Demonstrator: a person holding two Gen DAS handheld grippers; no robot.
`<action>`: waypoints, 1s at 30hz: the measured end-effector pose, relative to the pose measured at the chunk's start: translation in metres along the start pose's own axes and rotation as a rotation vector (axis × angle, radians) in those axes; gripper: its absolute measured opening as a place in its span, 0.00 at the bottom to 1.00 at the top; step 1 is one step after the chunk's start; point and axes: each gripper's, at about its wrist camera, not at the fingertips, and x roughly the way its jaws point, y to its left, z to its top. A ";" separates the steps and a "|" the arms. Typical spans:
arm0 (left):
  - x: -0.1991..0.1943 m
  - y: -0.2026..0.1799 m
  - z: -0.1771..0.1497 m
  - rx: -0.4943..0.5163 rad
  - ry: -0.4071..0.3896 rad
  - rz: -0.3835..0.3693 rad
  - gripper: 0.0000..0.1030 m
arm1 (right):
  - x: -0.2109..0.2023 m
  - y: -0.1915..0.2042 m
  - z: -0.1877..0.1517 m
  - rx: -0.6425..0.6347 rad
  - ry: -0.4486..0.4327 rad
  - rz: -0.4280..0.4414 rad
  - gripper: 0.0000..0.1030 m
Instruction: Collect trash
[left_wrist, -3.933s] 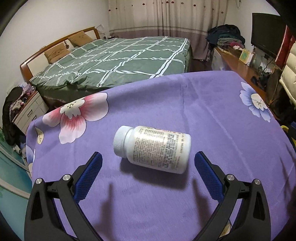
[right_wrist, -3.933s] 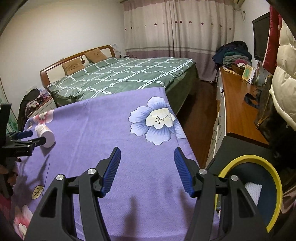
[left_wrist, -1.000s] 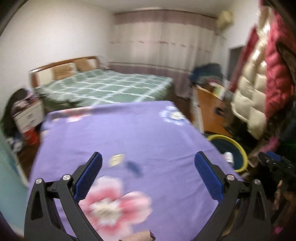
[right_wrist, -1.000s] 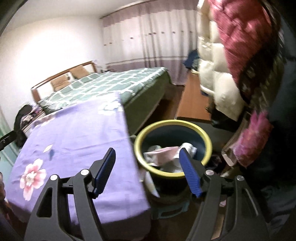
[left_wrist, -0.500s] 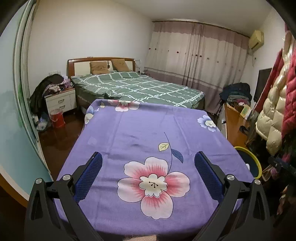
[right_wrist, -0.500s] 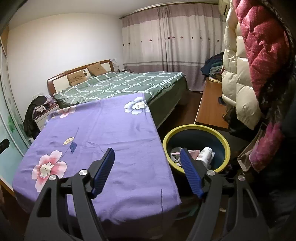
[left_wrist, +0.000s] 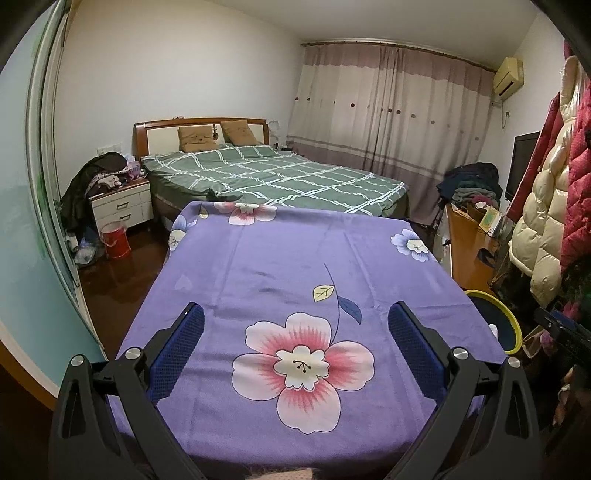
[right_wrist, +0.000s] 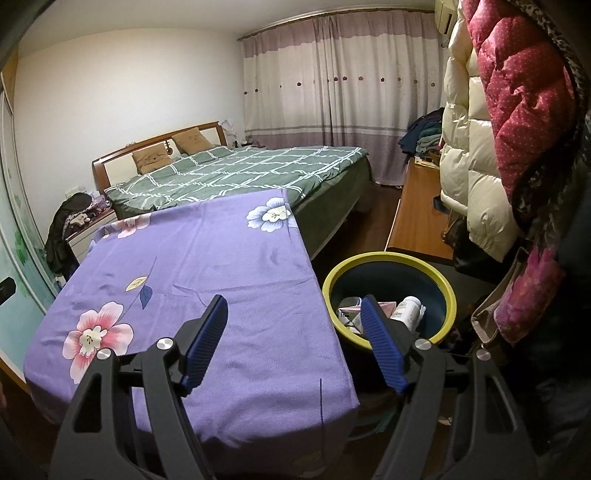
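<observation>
Yellow-rimmed bin (right_wrist: 448, 291) partly hidden by right gripper (right_wrist: 295, 314), white bottle (right_wrist: 406, 312) inside, both grippers spread apart, left gripper (left_wrist: 295, 325) empty.

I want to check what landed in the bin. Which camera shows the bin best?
The right wrist view: it looks down into the bin, showing its whole yellow rim, a white bottle and pink packaging inside. The left wrist view catches only a sliver of the rim past the table's right edge, contents mostly hidden.

White bottle (right_wrist: 406, 312) in yellow-rimmed bin (right_wrist: 445, 291), R tool (right_wrist: 293, 345) agape.
</observation>
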 end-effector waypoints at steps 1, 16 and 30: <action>-0.001 -0.001 0.000 0.001 0.000 0.000 0.95 | 0.000 0.000 0.000 -0.001 -0.001 -0.001 0.68; -0.002 -0.008 -0.001 0.027 0.001 -0.010 0.95 | 0.000 0.000 -0.001 -0.001 0.001 0.000 0.69; -0.003 -0.011 -0.005 0.032 0.006 -0.019 0.95 | 0.002 0.007 -0.004 -0.004 0.010 0.014 0.69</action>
